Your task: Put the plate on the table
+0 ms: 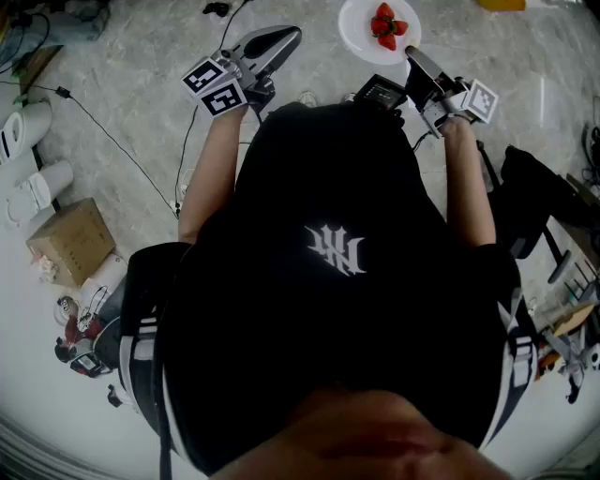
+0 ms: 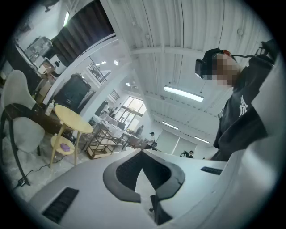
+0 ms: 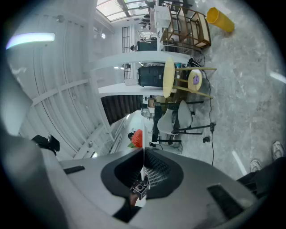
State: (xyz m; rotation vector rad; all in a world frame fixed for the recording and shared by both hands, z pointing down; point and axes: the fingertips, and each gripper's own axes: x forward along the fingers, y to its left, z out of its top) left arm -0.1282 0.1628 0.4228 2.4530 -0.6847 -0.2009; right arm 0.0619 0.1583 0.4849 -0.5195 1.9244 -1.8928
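In the head view a white plate (image 1: 359, 39) carrying red strawberries (image 1: 386, 25) hangs above the marble floor ahead of the person. My right gripper (image 1: 415, 58) is shut on the plate's right rim. The right gripper view shows the plate edge-on as a thin white line (image 3: 143, 157) pinched between the jaws of the right gripper (image 3: 143, 150), with a strawberry (image 3: 137, 137) just past them. My left gripper (image 1: 279, 39) is raised at the left and shut with nothing in it; in its own view the left gripper (image 2: 143, 153) points upward. A yellow round table (image 2: 73, 118) stands at the left of that view and, turned sideways, the yellow table (image 3: 169, 76) appears ahead in the right gripper view.
A cardboard box (image 1: 73, 239) sits on the floor at the left, and a black cable (image 1: 112, 141) runs across the marble. White chairs (image 2: 24, 129) stand beside the yellow table. Dark equipment (image 1: 539, 192) lies at the right. A yellow bin (image 3: 220, 19) is farther off.
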